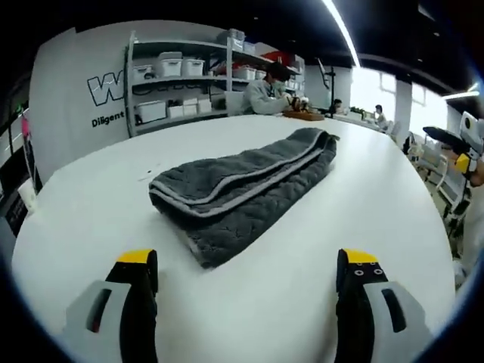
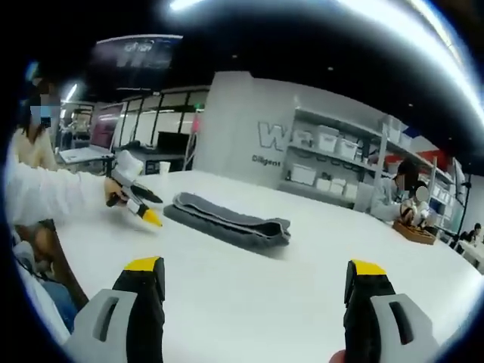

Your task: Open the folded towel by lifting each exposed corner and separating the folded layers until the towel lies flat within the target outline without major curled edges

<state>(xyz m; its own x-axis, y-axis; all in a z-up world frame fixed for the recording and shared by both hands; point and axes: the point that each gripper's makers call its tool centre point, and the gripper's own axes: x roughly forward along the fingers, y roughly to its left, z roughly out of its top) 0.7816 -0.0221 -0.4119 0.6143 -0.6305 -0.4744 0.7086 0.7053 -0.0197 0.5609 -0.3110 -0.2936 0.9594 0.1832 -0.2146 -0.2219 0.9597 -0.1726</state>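
I see the folded towel [image 1: 246, 193] lying at twelve o'clock on the white table [image 1: 363, 219], well apart from my left gripper [image 1: 247, 276] and right gripper [image 2: 257, 291] — both spread wide, empty. My worry: pinching several stacked layers at once — they'd lift together.

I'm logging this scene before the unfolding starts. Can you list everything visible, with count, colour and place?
Folded grey quilted towel: one, grey, mid-table, untouched.
Round white table: one, white, under the towel.
White metal shelving unit: one, holding white storage boxes, against the back wall.
Seated person at the shelves: one, light top, at the table's far edge.
Brown tray: one, in front of that person.
Left gripper: grey with yellow-tipped fingers, open, short of the towel.
Right gripper: same colours, open, off to the towel's side.
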